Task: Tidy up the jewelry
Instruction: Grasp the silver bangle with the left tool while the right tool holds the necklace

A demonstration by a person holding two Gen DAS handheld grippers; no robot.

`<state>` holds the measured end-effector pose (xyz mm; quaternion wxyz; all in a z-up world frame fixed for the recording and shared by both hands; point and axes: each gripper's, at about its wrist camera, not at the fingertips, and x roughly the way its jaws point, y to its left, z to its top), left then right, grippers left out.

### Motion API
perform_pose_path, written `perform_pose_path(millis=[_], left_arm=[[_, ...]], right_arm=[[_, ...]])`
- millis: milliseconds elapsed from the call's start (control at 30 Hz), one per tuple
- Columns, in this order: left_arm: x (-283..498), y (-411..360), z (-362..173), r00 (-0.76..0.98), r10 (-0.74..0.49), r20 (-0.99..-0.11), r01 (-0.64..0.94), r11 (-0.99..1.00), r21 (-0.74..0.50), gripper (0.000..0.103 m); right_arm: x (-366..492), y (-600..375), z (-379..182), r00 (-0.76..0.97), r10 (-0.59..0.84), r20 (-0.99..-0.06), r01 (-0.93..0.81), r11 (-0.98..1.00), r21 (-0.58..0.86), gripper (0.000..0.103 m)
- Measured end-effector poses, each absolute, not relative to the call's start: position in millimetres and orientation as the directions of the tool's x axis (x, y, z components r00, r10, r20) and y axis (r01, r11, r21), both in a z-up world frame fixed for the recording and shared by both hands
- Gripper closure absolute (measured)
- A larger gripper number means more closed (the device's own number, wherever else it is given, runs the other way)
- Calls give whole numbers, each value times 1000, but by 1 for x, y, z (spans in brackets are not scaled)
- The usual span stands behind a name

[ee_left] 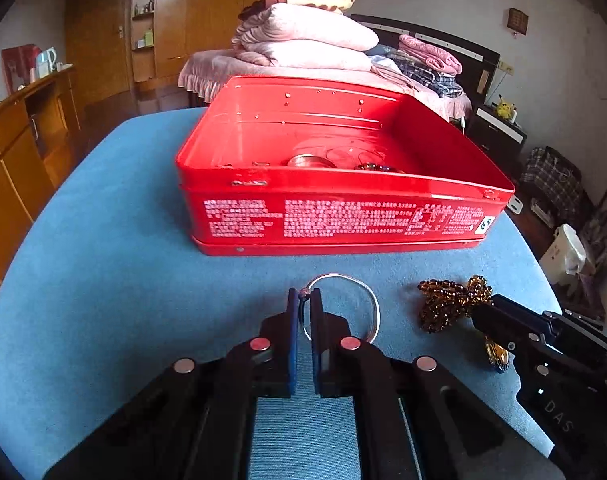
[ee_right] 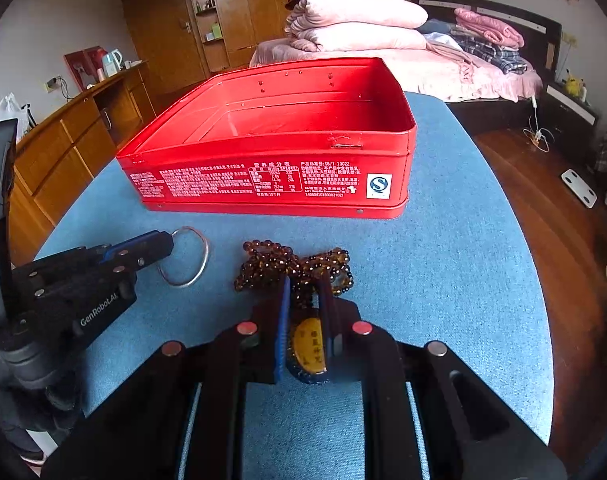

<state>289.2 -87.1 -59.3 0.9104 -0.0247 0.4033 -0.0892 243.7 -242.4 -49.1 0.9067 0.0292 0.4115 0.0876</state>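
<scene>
Jaws of the left gripper pressed together on the thin silver bangle, pinching its rim at lower centre of the left wrist view; the rest of the loop lies on the blue cloth to the right of the fingertips. Right gripper jaws clamped on the brown bead necklace, its yellow oval pendant sitting between the fingers, lower centre of the right wrist view. Beads bunched on the cloth just ahead of the tips. In the left view the same necklace shows at lower right, beside the bangle, not touching it.

Red tin box, open, stands mid-frame beyond both pieces, white print on its front wall. Inside, against the near wall, a metal bangle and some dark beads, partly hidden.

Surface: table covered in blue cloth, rounded edge. Room: bed with folded pink quilts at upper centre, wooden wardrobe upper left, wooden sideboard along the left edge with a kettle, wood floor at right.
</scene>
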Motion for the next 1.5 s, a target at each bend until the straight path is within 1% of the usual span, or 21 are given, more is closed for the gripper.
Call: perform_pose_path(millis=[167, 233, 300, 400, 467, 567, 633, 667, 700, 733, 767, 833, 867, 933, 967, 1300, 1500], left_arm=[[291, -80, -54, 661, -172, -730, 131, 985, -114, 96], [291, -83, -54, 663, -158, -732, 129, 987, -95, 86], [291, -84, -52, 665, -160, -730, 126, 987, -101, 61], [289, -85, -52, 673, -138, -727, 123, 990, -74, 53], [292, -86, -55, 663, -145, -734, 126, 989, -81, 48], [296, -95, -63, 644, -129, -754, 140, 989, -49, 43], [300, -100, -70, 622, -111, -775, 148, 989, -22, 41], [302, -101, -71, 618, -117, -777, 153, 988, -27, 41], [302, -102, -71, 618, -116, -777, 156, 988, -23, 46], [301, -103, -71, 620, -137, -773, 173, 984, -35, 54], [300, -103, -71, 622, -139, -771, 175, 984, -36, 56], [300, -103, -71, 623, -145, -768, 176, 984, -43, 57], [299, -101, -70, 629, -135, -766, 161, 986, -42, 97], [300, -96, -69, 620, -179, -764, 169, 981, -92, 97], [299, -95, -70, 619, -183, -763, 169, 981, -98, 97], [290, -82, -62, 632, -211, -746, 176, 976, -127, 97], [280, -73, -39, 672, -233, -703, 183, 972, -147, 97]], right_arm=[[243, -241, -49, 645, 189, -741, -136, 982, 132, 90], [244, -240, -50, 642, 192, -742, -140, 981, 133, 90], [243, -240, -49, 642, 195, -741, -141, 981, 135, 90], [244, -242, -50, 640, 201, -742, -143, 980, 142, 90], [244, -242, -50, 638, 203, -743, -143, 979, 144, 90], [246, -243, -50, 637, 202, -744, -143, 979, 143, 90], [245, -244, -50, 636, 204, -744, -144, 979, 146, 90], [245, -244, -51, 636, 206, -744, -145, 978, 148, 90], [245, -244, -51, 635, 208, -744, -146, 978, 149, 90], [245, -245, -51, 635, 209, -744, -146, 978, 150, 90], [245, -245, -51, 635, 208, -744, -146, 978, 149, 90], [245, -245, -51, 637, 208, -743, -146, 978, 148, 90], [245, -245, -51, 638, 209, -741, -148, 978, 149, 90], [244, -245, -49, 640, 214, -738, -154, 977, 150, 90], [243, -245, -48, 641, 216, -736, -156, 976, 151, 90], [241, -239, -46, 634, 244, -734, -185, 969, 163, 90], [239, -244, -39, 650, 261, -714, -182, 965, 187, 90]])
